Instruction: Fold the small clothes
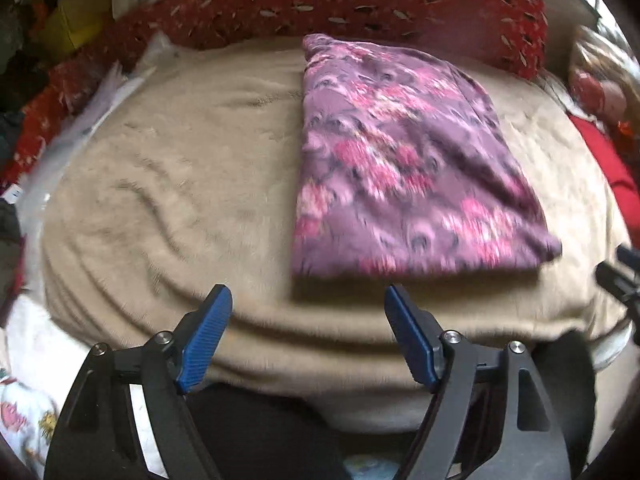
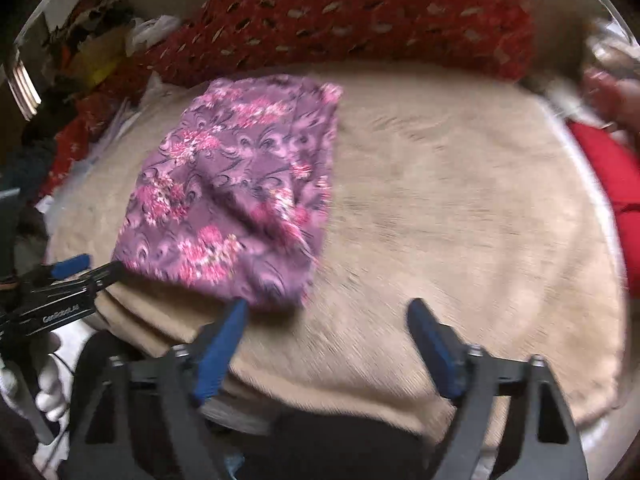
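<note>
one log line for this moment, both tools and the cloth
left tool: open, empty | right tool: open, empty | purple floral cloth: folded, flat on beige blanket, untouched

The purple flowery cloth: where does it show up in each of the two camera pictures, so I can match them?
Left wrist view: the purple floral cloth lies folded right of centre on the beige blanket, beyond the open jaws.
Right wrist view: the same cloth lies left of centre, its near edge by the left fingertip.
Shared landmark: the red patterned pillow along the blanket's far edge.
</note>
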A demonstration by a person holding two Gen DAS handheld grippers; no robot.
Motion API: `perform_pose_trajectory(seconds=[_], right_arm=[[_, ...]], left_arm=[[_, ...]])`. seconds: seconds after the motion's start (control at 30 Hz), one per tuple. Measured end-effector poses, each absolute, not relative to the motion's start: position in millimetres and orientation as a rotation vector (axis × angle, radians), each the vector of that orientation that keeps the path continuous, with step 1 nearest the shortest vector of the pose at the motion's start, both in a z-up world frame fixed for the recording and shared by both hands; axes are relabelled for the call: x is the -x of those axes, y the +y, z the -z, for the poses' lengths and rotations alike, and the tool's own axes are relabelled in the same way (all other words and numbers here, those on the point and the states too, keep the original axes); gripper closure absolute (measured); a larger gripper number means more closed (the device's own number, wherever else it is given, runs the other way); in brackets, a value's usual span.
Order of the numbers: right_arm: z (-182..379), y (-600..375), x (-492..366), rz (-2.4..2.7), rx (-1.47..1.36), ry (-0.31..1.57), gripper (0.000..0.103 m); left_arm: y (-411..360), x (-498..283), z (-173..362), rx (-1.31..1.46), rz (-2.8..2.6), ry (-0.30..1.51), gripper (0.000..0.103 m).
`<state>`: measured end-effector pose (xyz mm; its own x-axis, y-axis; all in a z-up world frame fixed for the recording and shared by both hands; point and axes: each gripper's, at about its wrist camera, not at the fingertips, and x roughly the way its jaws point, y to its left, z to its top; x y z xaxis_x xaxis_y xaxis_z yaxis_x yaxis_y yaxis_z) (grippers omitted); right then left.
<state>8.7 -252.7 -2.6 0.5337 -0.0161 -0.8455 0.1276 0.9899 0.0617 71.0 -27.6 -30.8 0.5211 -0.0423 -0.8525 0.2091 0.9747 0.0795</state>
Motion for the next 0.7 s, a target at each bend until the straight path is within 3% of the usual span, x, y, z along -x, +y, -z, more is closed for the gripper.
perform_pose_trajectory(seconds=[0.7], right_arm=[[-24.6, -212.9, 53.3, 0.167, -0.061, 0.89, 0.011]], left_arm=[[-24.6, -1.4, 18.7, -0.235, 0.206, 0.971, 0.024]])
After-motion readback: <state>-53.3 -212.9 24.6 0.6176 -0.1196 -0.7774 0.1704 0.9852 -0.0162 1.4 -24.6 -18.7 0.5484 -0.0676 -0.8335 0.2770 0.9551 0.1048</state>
